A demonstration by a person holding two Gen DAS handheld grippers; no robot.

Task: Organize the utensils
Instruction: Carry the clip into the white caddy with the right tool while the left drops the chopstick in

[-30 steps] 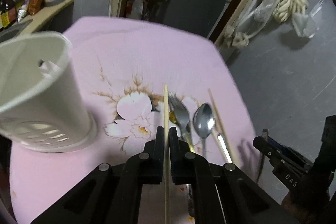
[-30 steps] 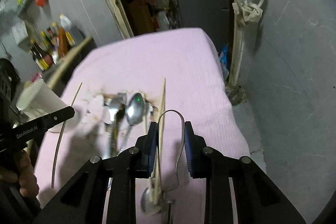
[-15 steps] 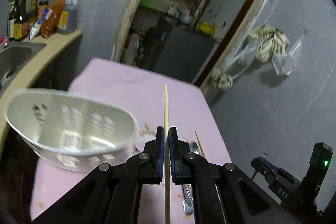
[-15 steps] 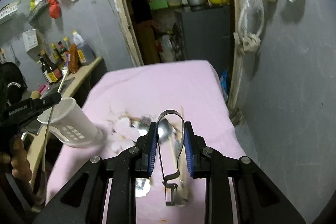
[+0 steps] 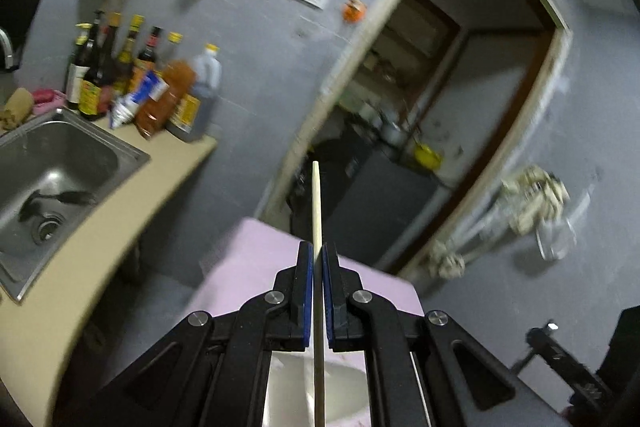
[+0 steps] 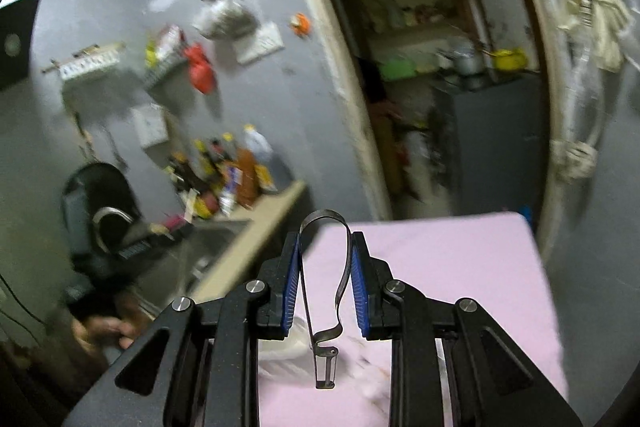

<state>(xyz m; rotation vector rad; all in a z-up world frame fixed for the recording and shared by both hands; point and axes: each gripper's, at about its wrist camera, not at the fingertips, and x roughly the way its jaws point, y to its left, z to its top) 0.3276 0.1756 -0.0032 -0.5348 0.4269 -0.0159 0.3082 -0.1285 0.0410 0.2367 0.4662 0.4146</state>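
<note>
Pink table (image 6: 460,267), white holder (image 5: 344,387) below chopstick (image 5: 317,211)

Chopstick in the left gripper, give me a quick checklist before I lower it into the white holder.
1. Grip: left gripper shut on the chopstick: ok.
2. Chopstick straight along the fingers: ok.
3. White holder below the gripper: ok, only partly seen.
4. Lower chopstick end over the holder opening: cannot tell.
5. Right gripper shut on the metal peeler, apart from the holder: ok.
6. View sharpness: not ok, both blurred.
</note>
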